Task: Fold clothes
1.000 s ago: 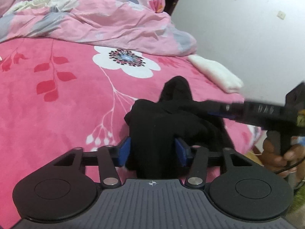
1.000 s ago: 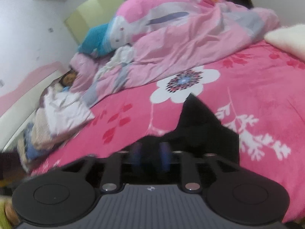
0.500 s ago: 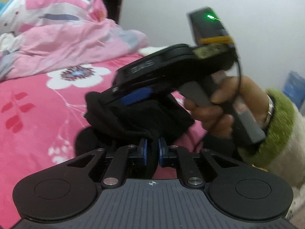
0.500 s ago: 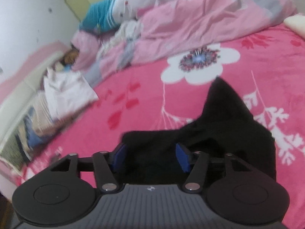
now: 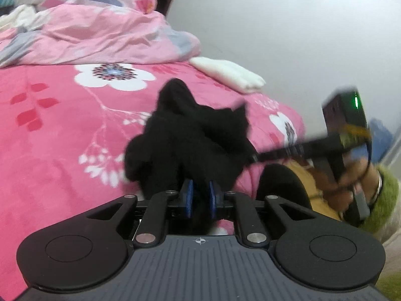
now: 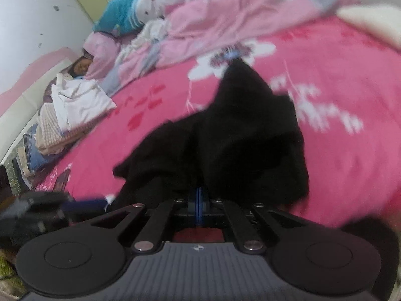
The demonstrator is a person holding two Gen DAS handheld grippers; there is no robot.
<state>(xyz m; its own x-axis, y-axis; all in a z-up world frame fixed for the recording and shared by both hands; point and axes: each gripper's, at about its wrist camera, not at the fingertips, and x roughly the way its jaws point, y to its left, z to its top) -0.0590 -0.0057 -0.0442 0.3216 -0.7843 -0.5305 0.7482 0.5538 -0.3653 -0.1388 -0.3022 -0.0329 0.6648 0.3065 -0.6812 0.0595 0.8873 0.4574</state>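
A crumpled black fabric garment is bunched on the pink floral bed; it is pinched by the opening left hand-held gripper and clamped by the closed right hand-held gripper.

Black garment, plain and unpatterned, on a hot-pink bedspread printed with white flowers, white sprigs and red leaf motifs; the large flower has a dark, blue-centred eye. Crumpled quilt: pale pink with grey and darker pink patches. Folded cloth at the bed's edge: white. Left gripper and right gripper: black bodies with blue pads. Hand in a green fuzzy cuff. Plush item: teal with white stripes. Stacked clothes: white, checked beige and blue. Wall: plain white.
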